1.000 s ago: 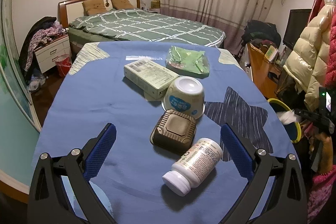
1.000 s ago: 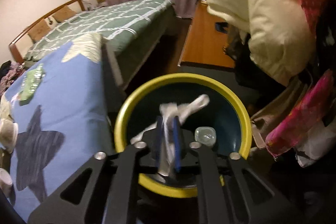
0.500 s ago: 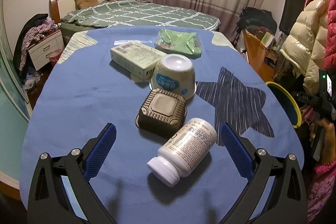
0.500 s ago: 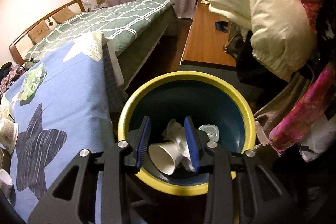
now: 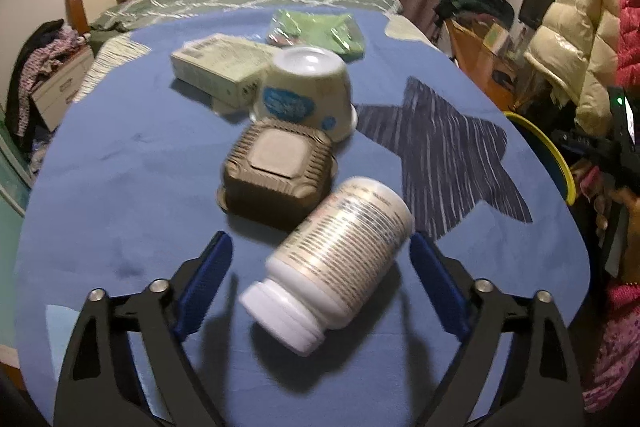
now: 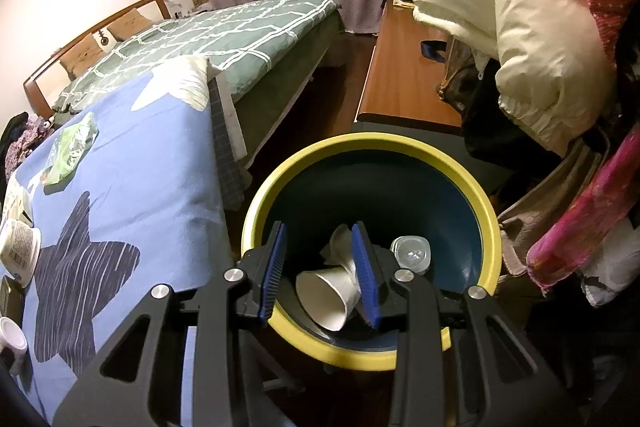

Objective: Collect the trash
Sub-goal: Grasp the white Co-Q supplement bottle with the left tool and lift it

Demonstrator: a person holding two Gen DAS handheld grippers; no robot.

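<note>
Right gripper [image 6: 320, 269] poised over yellow-rimmed bin [image 6: 490, 223], fingers parted and gripping nothing; inside, paper cup [image 6: 326, 293] on its side, crumpled tissue [image 6: 340, 247], clear plastic lid [image 6: 410, 253]. Left gripper [image 5: 320, 285] spread wide around white pill bottle [image 5: 340, 259], toppled on blue tablecloth [image 5: 120, 167].

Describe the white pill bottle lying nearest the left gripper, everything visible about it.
The pill bottle looks like white plastic, with a ribbed white screw cap and a wraparound label of fine print too blurred to read. It lies on its side on the blue tablecloth, cap toward the camera, base angled away to the right. Its far end sits against or just beside the brown ridged container; contact is unclear. It lies between the open left gripper's blue fingers, touched by neither.
</note>
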